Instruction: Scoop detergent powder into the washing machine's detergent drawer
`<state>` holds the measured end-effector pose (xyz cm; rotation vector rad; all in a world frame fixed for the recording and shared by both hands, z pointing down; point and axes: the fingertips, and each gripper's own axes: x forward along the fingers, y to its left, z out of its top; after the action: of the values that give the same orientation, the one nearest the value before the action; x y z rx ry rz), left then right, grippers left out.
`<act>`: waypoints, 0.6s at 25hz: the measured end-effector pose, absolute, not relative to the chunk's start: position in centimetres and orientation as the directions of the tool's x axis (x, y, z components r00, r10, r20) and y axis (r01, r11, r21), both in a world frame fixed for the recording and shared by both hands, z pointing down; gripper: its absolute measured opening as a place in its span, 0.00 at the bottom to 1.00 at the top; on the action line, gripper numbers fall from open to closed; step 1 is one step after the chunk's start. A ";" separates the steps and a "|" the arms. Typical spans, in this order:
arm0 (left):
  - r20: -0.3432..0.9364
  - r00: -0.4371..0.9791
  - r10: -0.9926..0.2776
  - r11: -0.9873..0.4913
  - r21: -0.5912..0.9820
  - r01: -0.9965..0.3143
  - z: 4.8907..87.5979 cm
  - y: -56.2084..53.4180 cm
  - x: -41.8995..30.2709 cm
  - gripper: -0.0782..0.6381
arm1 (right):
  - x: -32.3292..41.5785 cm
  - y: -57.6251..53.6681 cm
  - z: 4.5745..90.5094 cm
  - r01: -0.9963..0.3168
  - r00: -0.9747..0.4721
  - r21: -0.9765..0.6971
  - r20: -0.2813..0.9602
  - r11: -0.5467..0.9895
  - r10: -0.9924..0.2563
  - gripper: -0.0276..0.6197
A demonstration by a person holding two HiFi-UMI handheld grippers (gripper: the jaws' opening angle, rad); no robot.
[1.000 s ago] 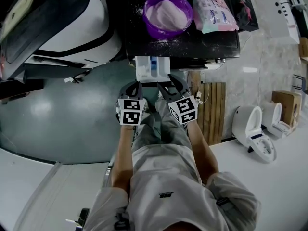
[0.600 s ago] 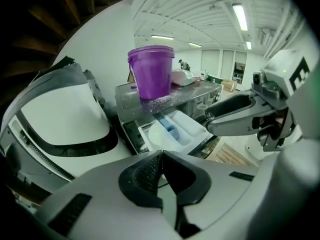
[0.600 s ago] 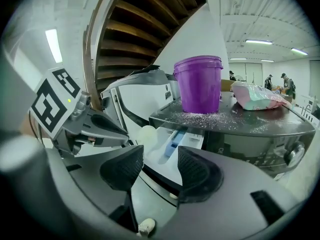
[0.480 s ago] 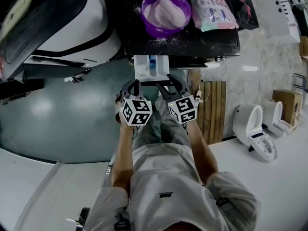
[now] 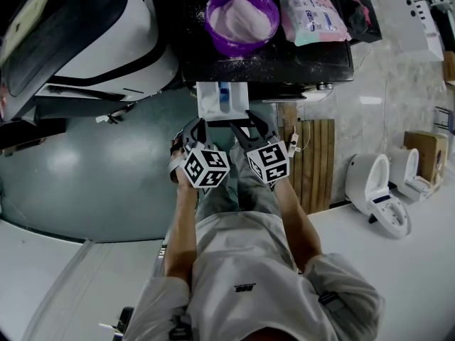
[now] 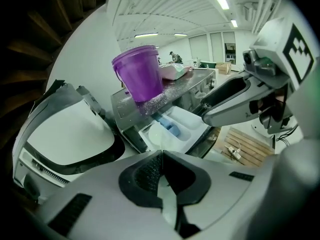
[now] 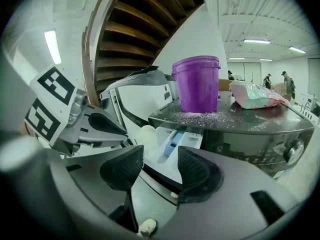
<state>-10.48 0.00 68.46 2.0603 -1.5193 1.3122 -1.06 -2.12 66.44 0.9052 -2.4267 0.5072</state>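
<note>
Just in front of the white plastic detergent drawer [image 5: 222,99], our left gripper [image 5: 195,126] has twisted, jaws together on nothing, our right gripper [image 5: 247,123] has jaws apart and empty, so we must yet scoop from the round purple powder tub [image 5: 243,20] behind the drawer.

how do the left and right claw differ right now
The left claw has its jaws together; the right claw has them apart. The left cube shows turned corner-on in the head view; the right cube sits squarer. Both are empty and face the open drawer.
</note>
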 end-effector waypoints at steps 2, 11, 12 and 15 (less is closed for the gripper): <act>0.782 0.038 -0.622 -0.421 -0.294 -0.858 68.5 0.2 -10.5 0.13 | -1.0 -2.1 66.5 -0.685 -0.656 -0.168 0.566 0.709 -0.500 0.37; 0.783 0.020 -0.621 -0.452 -0.338 -0.825 68.4 0.3 -10.2 0.13 | -1.1 -2.1 66.3 -0.687 -0.653 -0.167 0.568 0.707 -0.501 0.37; 0.782 0.018 -0.623 -0.453 -0.342 -0.824 68.3 0.2 -10.2 0.13 | -1.1 -2.1 66.3 -0.687 -0.653 -0.167 0.568 0.707 -0.501 0.37; 0.786 0.020 -0.618 -0.456 -0.338 -0.823 68.5 0.3 -10.1 0.13 | -1.1 -2.2 66.3 -0.687 -0.653 -0.164 0.567 0.707 -0.502 0.37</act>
<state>-10.09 0.28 68.51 2.0790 -1.5021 1.4103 -1.11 -2.16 66.32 0.9106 -2.4238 0.5066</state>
